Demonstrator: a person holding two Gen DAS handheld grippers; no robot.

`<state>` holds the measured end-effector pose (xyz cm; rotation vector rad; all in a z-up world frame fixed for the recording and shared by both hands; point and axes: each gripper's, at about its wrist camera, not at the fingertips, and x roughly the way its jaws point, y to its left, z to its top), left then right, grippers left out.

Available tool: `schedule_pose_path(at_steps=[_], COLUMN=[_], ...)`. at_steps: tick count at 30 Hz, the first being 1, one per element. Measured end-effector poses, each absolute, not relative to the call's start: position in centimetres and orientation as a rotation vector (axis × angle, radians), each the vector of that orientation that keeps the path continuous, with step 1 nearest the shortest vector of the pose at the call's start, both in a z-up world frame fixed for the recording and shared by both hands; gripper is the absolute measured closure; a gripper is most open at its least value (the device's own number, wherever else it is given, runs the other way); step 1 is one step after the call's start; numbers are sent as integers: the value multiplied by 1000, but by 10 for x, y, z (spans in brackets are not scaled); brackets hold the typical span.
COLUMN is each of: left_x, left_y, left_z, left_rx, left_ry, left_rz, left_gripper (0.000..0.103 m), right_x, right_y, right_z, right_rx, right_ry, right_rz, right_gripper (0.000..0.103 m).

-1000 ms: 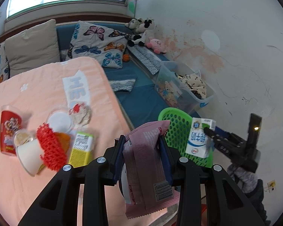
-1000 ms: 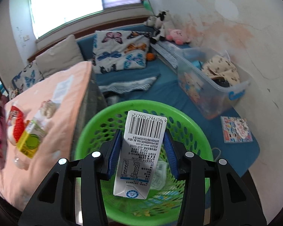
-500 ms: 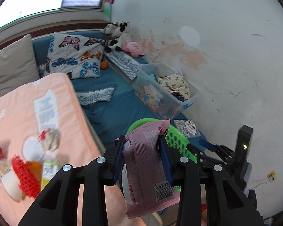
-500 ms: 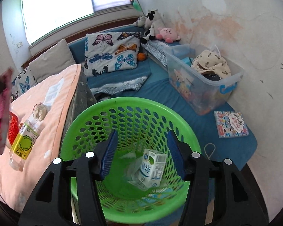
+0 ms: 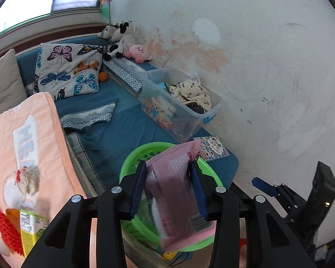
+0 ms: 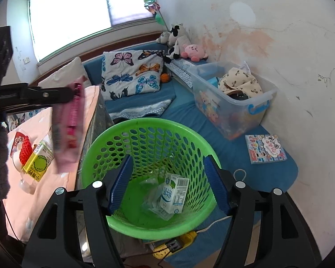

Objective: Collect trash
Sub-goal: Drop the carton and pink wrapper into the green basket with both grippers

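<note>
My left gripper is shut on a pink snack wrapper and holds it above the green perforated basket. In the right wrist view the wrapper hangs left of the basket, over the table edge. My right gripper is open and empty above the basket. A white milk carton and clear plastic scraps lie on the basket's bottom. On the peach tablecloth remain a yellow-green drink carton, a red foam net, a crumpled clear wrapper and white lids.
A clear storage bin with clothes stands by the stained wall. A picture book lies on the blue mat. Butterfly pillow and plush toys sit at the back. A yellow power strip lies under the basket.
My right gripper opened and the milk carton dropped into the basket. My left gripper carried the pink wrapper from over the table rightward toward the basket.
</note>
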<state>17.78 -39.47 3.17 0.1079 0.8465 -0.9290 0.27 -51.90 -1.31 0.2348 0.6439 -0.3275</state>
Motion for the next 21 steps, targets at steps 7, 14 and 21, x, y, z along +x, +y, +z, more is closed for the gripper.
schedule_pose_path(at_steps=[7,14,21], left_x=[176,175,174], left_y=[-402,-388,-349], left_z=[19,13,16], left_rx=[134,140,126], left_ry=[867,880,862], left_rz=[-928,-908,-845], left_gripper=[57,42,42], right_x=[-1,0,6], right_y=[-517,-510,-496], right_z=[-11,-11,-9], right_rx=[235,234,234], right_ry=[633,634,628], right_rz=[-322,-303,-265], right_gripper=[36,35,33])
